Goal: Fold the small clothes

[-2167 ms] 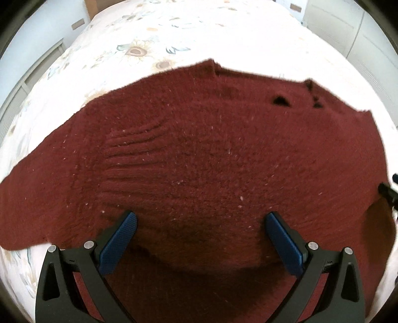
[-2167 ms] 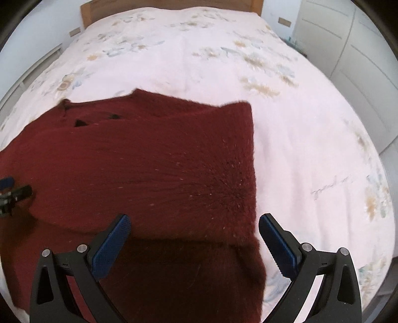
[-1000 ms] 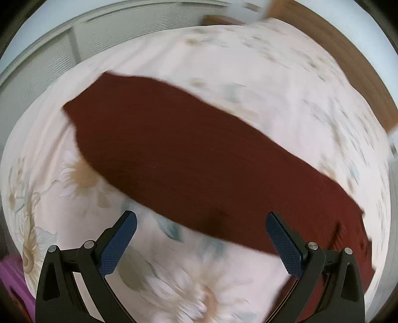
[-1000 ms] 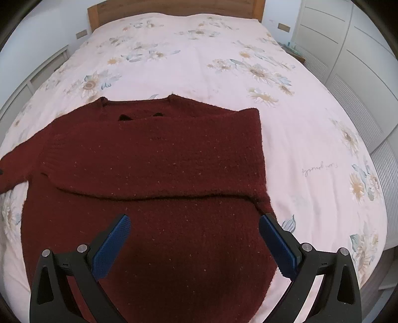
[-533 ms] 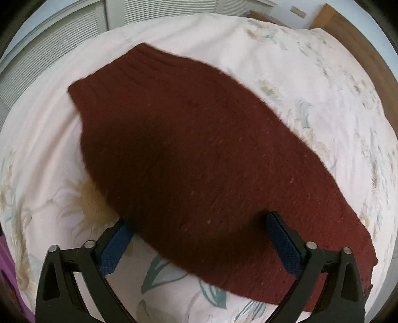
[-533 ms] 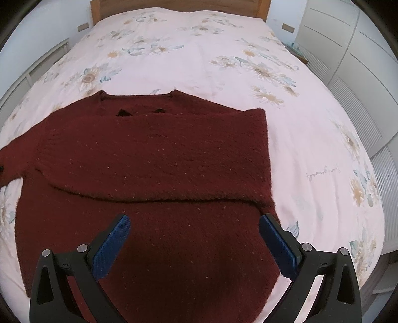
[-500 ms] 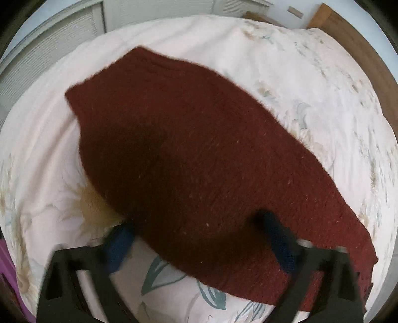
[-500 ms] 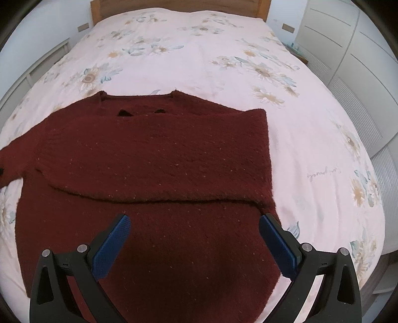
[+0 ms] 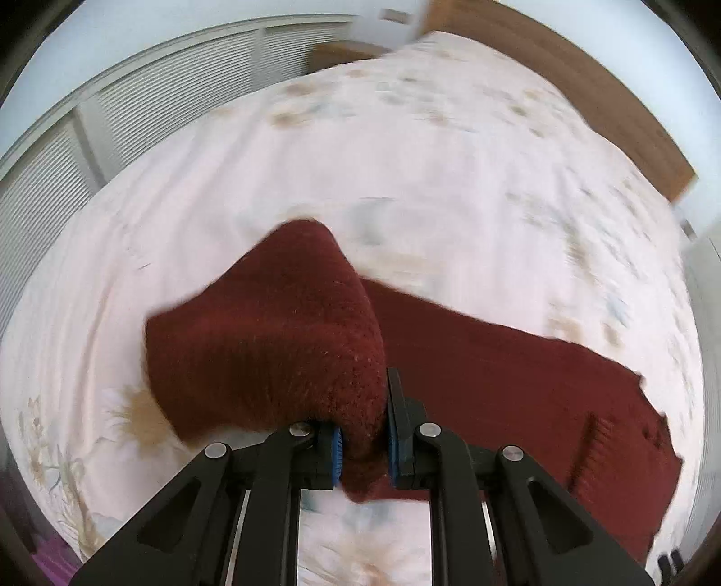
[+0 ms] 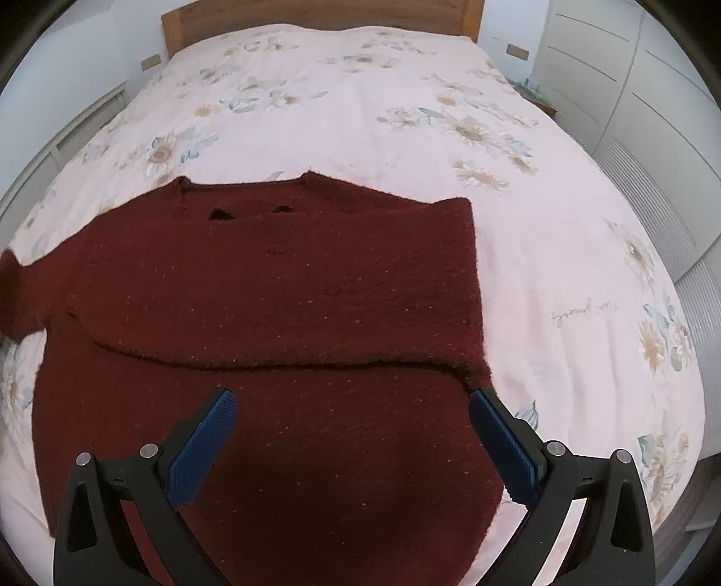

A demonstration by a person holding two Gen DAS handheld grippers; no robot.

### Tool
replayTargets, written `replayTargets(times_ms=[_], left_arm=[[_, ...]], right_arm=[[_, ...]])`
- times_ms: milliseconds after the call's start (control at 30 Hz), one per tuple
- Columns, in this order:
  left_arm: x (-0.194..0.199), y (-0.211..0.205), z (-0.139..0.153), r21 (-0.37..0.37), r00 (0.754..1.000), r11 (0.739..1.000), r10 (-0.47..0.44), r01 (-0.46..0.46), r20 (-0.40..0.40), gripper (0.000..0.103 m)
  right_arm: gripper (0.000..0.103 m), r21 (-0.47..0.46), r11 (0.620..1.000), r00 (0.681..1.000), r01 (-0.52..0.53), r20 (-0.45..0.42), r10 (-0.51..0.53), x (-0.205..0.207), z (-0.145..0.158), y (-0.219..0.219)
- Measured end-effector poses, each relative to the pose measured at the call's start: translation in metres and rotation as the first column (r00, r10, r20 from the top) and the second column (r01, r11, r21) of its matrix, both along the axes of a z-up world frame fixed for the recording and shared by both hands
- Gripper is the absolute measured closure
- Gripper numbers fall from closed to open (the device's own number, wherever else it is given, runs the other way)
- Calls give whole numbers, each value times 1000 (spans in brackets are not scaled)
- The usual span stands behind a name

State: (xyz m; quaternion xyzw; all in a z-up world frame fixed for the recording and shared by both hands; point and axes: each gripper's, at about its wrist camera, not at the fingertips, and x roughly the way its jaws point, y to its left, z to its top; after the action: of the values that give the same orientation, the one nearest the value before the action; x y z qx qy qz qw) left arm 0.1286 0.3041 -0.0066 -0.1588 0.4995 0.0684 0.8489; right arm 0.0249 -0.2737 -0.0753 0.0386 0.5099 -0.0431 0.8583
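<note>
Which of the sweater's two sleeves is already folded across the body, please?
The sleeve on the right gripper's side: it lies flat across the sweater's chest. The other sleeve is lifted off the bed, pinched in the left gripper, whose jaws have just closed on it.

One dark red knitted sweater [image 10: 279, 288] lies on one bed [image 10: 360, 90] with a floral cover. The sweater has two sleeves: one is folded across the chest [image 10: 270, 306], and one [image 9: 270, 342] is raised at the left. Two tongs are present: the left tongs [image 9: 363, 444] and the right tongs [image 10: 351, 441], each with two blue pads. One wooden headboard [image 10: 315, 11] stands at the far end.
</note>
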Motion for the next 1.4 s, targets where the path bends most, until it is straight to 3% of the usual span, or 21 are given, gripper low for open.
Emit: replayTargets(times_ms=[133, 300, 433, 667, 1000, 1267, 1400], left_arm=[[-9, -69, 20, 47, 991, 990, -136, 135, 19, 91], [3, -150, 25, 40, 965, 966, -258, 256, 41, 91], [10, -225, 16, 53, 934, 935, -352, 350, 51, 92], [35, -320, -5, 64, 886, 887, -461, 458, 52, 92], [29, -392, -31, 74, 828, 828, -560, 557, 32, 92], [27, -416, -86, 140, 805, 794, -590, 592, -60, 92], [26, -419, -112, 139, 804, 792, -584, 595, -117, 88]], right_arm=[[0, 27, 999, 1000, 20, 3, -20, -3, -4, -7], [0, 17, 1000, 1000, 6, 15, -7, -1, -1, -14], [0, -20, 1000, 1000, -1, 20, 2, 6, 5, -26], [0, -7, 1000, 999, 28, 41, -28, 8, 15, -49], [0, 25, 999, 999, 47, 11, -47, -2, -2, -58], [1, 44, 997, 998, 61, -18, -61, -9, -16, -63], [0, 48, 997, 998, 65, -26, -63, -12, -20, -65]])
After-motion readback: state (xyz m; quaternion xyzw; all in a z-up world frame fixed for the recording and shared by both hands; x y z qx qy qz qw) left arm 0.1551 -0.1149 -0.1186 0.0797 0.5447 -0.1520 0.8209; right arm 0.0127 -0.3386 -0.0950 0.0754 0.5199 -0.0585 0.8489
